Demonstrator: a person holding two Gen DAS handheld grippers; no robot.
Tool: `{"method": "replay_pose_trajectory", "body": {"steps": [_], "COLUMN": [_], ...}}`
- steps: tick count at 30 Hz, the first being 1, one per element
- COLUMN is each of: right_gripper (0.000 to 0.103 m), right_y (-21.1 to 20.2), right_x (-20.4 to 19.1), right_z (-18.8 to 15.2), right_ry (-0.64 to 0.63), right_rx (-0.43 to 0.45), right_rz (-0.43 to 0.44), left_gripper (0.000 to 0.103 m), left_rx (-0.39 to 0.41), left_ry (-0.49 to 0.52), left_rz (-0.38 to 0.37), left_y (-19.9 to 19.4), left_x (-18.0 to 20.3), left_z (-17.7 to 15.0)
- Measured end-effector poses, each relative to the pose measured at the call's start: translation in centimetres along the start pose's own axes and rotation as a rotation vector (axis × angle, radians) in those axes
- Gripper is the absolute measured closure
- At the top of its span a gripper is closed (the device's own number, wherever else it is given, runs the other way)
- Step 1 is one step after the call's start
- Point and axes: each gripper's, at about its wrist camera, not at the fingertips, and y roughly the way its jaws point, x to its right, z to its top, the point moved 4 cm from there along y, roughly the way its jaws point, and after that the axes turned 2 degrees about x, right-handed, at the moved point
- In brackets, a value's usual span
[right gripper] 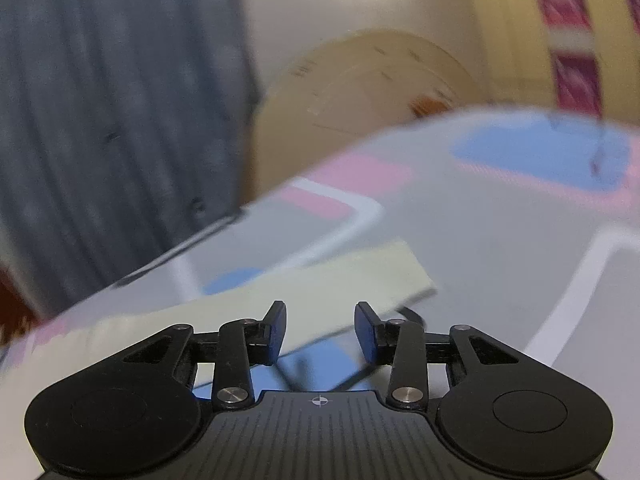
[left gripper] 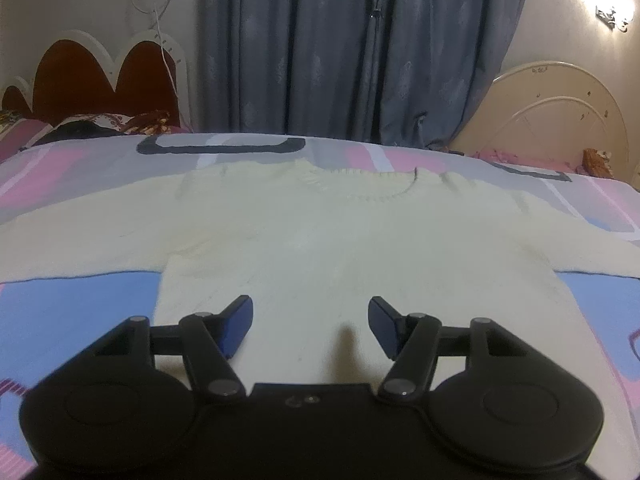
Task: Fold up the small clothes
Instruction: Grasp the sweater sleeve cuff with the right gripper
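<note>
A small cream knitted sweater (left gripper: 312, 236) lies flat on the bed, neck away from me and both sleeves spread out to the sides. My left gripper (left gripper: 310, 324) is open and empty, low over the sweater's lower body near the hem. My right gripper (right gripper: 320, 330) is open and empty, just above the near edge of the sweater's right sleeve (right gripper: 320, 284), whose cuff end lies to the right. The right wrist view is tilted and motion-blurred.
The bed cover (left gripper: 80, 304) has pink, blue and grey blocks. Blue curtains (left gripper: 352, 48) hang behind the bed. A dark red headboard (left gripper: 100, 80) stands at the back left, a cream headboard (left gripper: 560, 120) at the back right. Pillows (left gripper: 80, 126) lie far left.
</note>
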Motion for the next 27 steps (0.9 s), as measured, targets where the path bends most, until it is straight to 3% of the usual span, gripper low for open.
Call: {"method": "replay_pose_trajectory", "body": {"steps": [5, 10, 11, 12, 13, 15, 17, 19, 21, 27], "right_gripper": [0.065, 0.066, 0.072, 0.093, 0.102, 0.102, 0.102, 0.102, 0.102, 0.102], "right_y": [2.4, 3.1, 3.1, 3.3, 3.6, 3.3, 2.5, 3.6, 3.3, 0.3], "right_x": [3.7, 5.3, 5.3, 5.5, 5.6, 5.4, 4.6, 5.3, 4.5, -3.0], "right_z": [0.6, 1.6, 1.6, 1.8, 1.9, 2.6, 3.2, 2.5, 2.5, 1.4], "right_ry": [0.164, 0.243, 0.243, 0.234, 0.224, 0.161, 0.049, 0.055, 0.002, -0.166], "right_rx": [-0.033, -0.028, -0.028, -0.036, -0.052, -0.046, 0.021, -0.072, -0.065, -0.007], "right_rz": [-0.004, 0.024, 0.016, 0.004, 0.001, -0.003, -0.014, -0.054, -0.064, 0.061], "left_gripper": [0.041, 0.041, 0.041, 0.041, 0.041, 0.041, 0.039, 0.039, 0.039, 0.048], "left_rx": [-0.01, -0.023, -0.028, -0.03, -0.031, -0.029, -0.027, -0.042, -0.05, -0.058], "left_ry": [-0.008, -0.042, -0.047, -0.048, -0.045, -0.031, -0.016, -0.015, -0.021, -0.019], "left_rz": [-0.005, -0.003, -0.004, -0.006, -0.008, -0.006, 0.004, 0.011, 0.011, 0.005], "left_y": [1.6, 2.5, 2.7, 2.8, 2.8, 2.6, 2.3, 2.4, 2.3, 2.7], "left_x": [-0.1, -0.8, -0.9, -1.0, -1.1, -1.4, -1.9, -2.5, -3.2, -4.3], "left_z": [0.1, 0.0, 0.1, 0.1, 0.2, 0.5, 0.7, 0.7, 0.8, 1.0]}}
